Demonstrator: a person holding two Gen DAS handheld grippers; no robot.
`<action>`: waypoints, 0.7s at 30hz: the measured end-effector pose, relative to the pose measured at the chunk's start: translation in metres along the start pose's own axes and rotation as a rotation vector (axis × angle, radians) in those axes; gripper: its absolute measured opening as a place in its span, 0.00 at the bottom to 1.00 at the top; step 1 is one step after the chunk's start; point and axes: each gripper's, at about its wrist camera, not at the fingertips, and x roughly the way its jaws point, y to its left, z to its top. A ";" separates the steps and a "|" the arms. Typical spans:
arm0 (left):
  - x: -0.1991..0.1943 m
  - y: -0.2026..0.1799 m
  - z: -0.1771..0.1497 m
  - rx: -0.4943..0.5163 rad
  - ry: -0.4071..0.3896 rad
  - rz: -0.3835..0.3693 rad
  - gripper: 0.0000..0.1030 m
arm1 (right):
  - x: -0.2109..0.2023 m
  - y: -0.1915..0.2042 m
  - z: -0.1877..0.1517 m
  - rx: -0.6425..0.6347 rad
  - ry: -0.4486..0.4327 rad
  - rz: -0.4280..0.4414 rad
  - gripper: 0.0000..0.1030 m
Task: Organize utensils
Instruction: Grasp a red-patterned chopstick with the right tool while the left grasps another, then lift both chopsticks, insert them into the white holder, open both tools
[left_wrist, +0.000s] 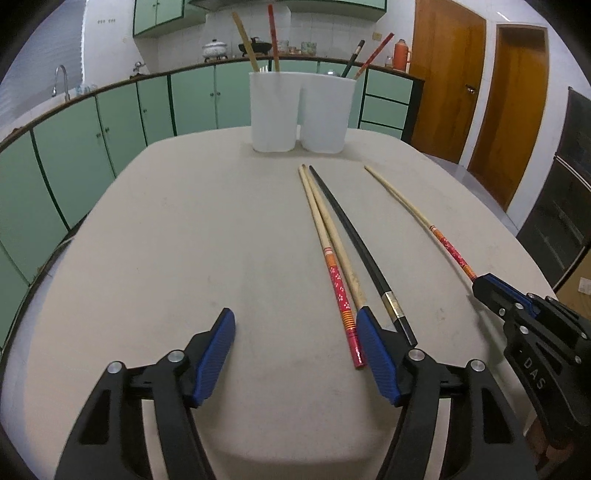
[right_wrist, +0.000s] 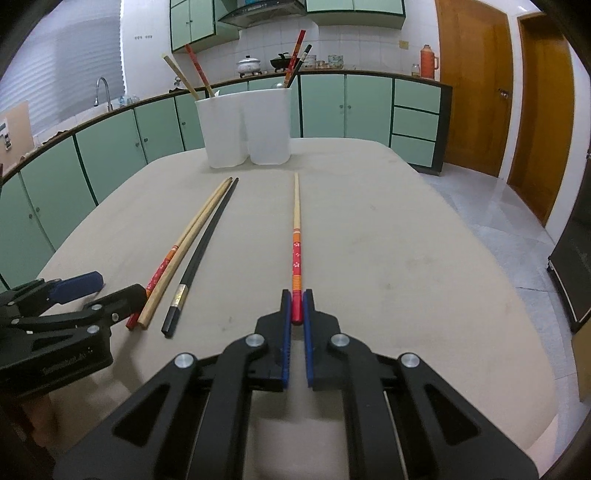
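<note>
Blue-padded right gripper (right_wrist: 296, 308) clamps the red-handled chopstick (right_wrist: 296, 236) by its thick end on the table (right_wrist: 388, 240); light, stiff, slippery, likely to pivot; left gripper (left_wrist: 295, 354) gapes empty.

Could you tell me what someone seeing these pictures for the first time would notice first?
Probably the right gripper, shut on the red end of a red-patterned chopstick that points toward the white twin-compartment holder at the table's far edge. Left of it, three loose chopsticks lie together on the beige table, with the open left gripper near their butt ends. Four more chopsticks already stand in the holder.
</note>
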 end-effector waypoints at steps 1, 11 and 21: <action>0.000 0.000 0.000 0.002 0.001 0.002 0.65 | 0.000 -0.001 0.000 0.002 0.000 0.001 0.05; 0.001 -0.005 0.001 0.015 0.005 0.022 0.39 | 0.001 -0.001 0.000 0.008 0.008 0.007 0.05; -0.001 0.013 0.003 -0.034 -0.004 0.030 0.06 | 0.001 -0.001 0.000 0.004 0.011 0.002 0.05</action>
